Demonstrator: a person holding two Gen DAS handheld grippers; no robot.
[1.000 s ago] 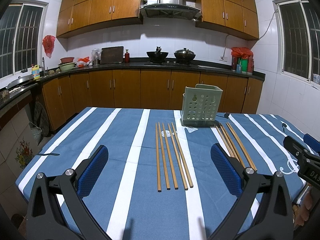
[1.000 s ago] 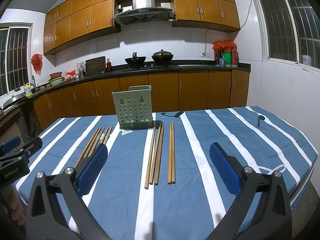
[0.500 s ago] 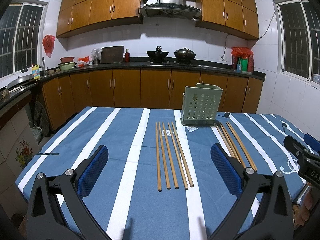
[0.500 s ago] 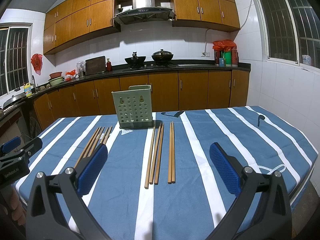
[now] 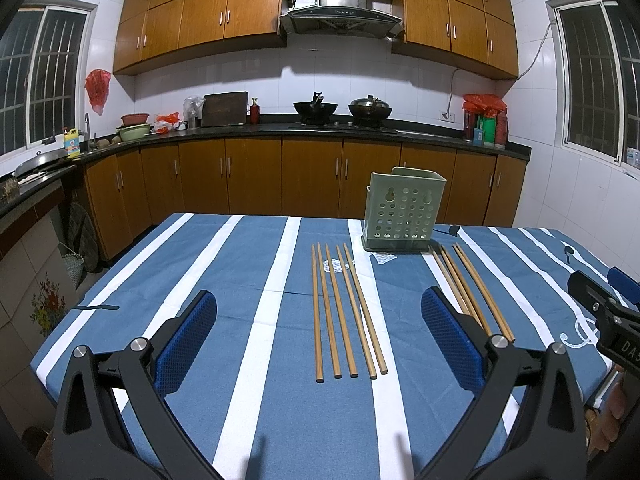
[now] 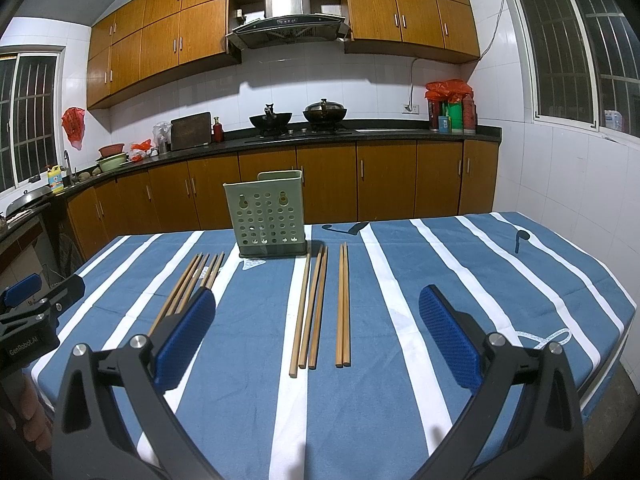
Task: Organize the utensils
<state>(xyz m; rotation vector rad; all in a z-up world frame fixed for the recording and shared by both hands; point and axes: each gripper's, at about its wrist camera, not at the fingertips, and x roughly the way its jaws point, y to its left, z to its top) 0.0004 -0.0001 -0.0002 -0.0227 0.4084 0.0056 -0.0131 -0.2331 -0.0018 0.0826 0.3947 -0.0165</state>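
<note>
Two hand-held grippers, both with jaws wide apart and holding nothing. My left hand-held gripper (image 5: 318, 336) hovers low at the bottom of its frame, over the near edge of the desk (image 5: 248, 400) with its blue-and-white striped cloth. Dead ahead of it, centre frame, lies the left group of chopsticks (image 5: 347, 312): five loose sticks flat on the cloth, long axes running away from me toward the holder, near ends just beyond the blue pads (image 5: 188, 346).

My right hand-held gripper (image 6: 316, 338) sits the same way in its own view, and the right group of chopsticks (image 6: 322, 306) lies straight ahead between its fingers, again lengthwise along the approach: three sticks, then a pair just to the right. Each gripper is nearer its own group, so I'd judge either could start. Sticks lie along the finger line, so closing across them should work without turning the wrist.

The green perforated utensil holder (image 6: 268, 216) stands upright at upper centre, past the far ends of both groups, still empty as far as I can tell through the holes.

Nothing stands between grippers and sticks. A small white tag (image 6: 252, 265) lies by the holder's base. Kitchen counter with woks (image 5: 316, 108) is far behind, no concern.
</note>
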